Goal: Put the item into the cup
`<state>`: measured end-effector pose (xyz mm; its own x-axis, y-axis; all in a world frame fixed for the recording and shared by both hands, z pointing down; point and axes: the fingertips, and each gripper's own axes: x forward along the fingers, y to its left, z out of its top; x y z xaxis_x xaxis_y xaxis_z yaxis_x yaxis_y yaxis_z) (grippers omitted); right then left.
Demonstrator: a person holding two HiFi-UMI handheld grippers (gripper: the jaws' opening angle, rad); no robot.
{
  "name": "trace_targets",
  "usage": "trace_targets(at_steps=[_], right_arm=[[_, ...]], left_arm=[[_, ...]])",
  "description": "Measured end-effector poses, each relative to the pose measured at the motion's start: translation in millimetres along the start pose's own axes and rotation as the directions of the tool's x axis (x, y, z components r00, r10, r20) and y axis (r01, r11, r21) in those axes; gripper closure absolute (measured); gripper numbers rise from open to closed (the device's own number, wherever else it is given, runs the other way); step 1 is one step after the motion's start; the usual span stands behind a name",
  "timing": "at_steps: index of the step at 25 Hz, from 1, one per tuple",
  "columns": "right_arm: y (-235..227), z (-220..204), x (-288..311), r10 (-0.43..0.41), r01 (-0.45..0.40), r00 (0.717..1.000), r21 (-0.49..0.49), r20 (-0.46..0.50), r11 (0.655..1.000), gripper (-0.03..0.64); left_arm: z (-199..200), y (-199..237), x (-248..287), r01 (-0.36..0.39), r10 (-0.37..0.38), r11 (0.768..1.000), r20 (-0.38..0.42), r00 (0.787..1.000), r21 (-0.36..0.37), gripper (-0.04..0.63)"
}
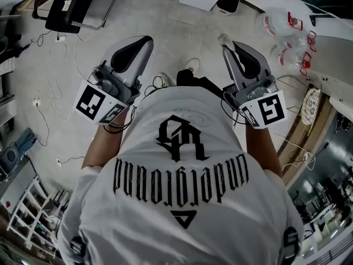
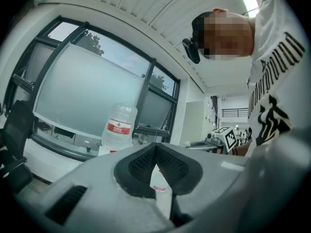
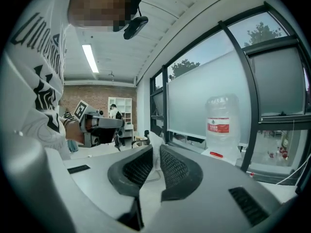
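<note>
White T-shirt in front, two grippers held out over the floor — no cup in any view

Head view: the left gripper, upper left, has its fingers pressed together; the right gripper, upper right, has a pale item at its tip. Left gripper view: the pads meet at their tips with nothing pinched, and a water jug stands behind them, left of centre. Right gripper view: the fingers pinch the white item, which pokes up at mid-frame. By my judgement the carry wants an even squeeze — find the cup first, bring the item over its mouth, and only then spread the fingers.
</note>
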<state>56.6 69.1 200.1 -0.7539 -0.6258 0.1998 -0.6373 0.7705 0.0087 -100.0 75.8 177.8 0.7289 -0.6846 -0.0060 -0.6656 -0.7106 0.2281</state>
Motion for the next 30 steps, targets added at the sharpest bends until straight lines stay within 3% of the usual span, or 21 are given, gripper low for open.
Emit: trace_targets(at_steps=[12, 20, 30], right_arm=[[-86.4, 4.8, -12.1, -0.006, 0.006, 0.998, -0.007, 0.059, 1.0, 0.569], [-110.7, 2.7, -5.8, -0.05, 0.048, 0.997, 0.023, 0.065, 0.999, 0.569], [-140.7, -1.9, 36.9, -0.127, 0.124, 0.991, 0.066, 0.042, 0.99, 0.569]], left_arm=[[5.2, 5.7, 97.8, -0.001, 0.002, 1.0, -0.017, 1.0, 0.028, 0.581], [0.6, 11.0, 135.3, 0.068, -0.063, 0.995, -0.07, 0.996, 0.07, 0.581], [-2.5, 60.0, 173.8, 0.15, -0.144, 0.987, -0.108, 0.984, 0.053, 0.581]])
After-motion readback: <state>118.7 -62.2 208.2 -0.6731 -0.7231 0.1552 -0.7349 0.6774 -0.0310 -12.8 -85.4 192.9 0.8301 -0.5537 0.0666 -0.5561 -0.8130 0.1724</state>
